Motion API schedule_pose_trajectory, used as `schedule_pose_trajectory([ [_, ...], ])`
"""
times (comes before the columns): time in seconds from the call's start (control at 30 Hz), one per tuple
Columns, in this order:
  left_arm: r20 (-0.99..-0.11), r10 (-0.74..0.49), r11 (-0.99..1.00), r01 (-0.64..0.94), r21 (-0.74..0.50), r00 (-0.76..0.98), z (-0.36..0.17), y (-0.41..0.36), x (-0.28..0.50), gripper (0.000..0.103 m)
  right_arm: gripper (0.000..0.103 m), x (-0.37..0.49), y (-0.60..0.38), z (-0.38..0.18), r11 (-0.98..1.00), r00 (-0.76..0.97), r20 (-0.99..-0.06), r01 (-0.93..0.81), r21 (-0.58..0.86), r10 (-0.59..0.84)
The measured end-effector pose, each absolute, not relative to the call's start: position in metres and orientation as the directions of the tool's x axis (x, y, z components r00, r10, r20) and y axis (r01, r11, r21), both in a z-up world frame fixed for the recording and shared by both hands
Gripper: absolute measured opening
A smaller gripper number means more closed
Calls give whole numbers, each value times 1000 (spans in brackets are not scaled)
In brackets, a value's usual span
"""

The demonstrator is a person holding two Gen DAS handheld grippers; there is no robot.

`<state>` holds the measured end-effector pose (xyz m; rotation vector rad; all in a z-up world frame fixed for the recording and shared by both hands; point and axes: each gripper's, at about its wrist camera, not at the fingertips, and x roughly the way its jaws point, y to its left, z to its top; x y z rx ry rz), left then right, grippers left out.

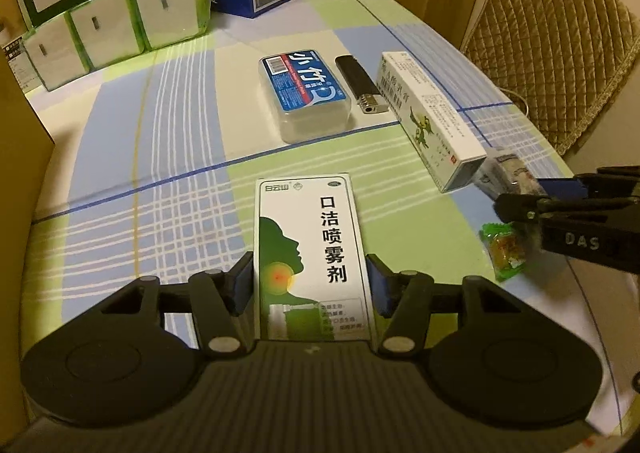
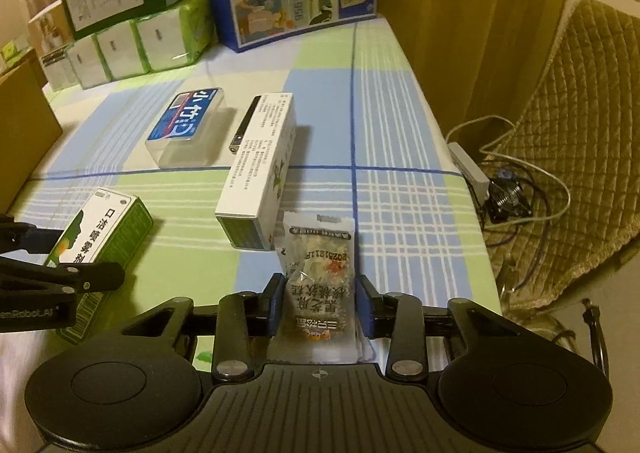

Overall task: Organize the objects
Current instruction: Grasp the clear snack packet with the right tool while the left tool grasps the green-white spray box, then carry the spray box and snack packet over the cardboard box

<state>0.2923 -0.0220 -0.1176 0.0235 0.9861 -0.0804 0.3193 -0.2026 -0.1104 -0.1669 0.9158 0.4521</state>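
My left gripper (image 1: 311,281) clamps the spray box (image 1: 312,253) by its long sides, its long axis pointing straight ahead over the checked tablecloth (image 1: 160,157). My right gripper (image 2: 320,303) pinches the snack packet (image 2: 318,277), lengthwise ahead, its far end just beside the ointment box (image 2: 256,169).

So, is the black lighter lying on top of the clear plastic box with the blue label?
No. The black lighter lies flat on the tablecloth, beside the clear plastic box, between it and the long white carton.

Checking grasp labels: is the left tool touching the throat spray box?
Touching. The left wrist view shows the left tool with both blue pads pressed flush against the sides of the throat spray box, no gap.
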Motion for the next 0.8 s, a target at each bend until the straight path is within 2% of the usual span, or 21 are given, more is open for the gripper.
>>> schedule_pose_trajectory([
  [0.43, -821, -77, 996, 83, -36, 566, -91, -12, 235, 51, 34, 269, -207, -64, 891, 530, -759, -431, 143, 378],
  [0.8, -794, -70, 996, 85, -23, 604, -43, 2, 159, 51, 34, 189, -203, -18, 888, 571, -715, -434, 154, 403],
])
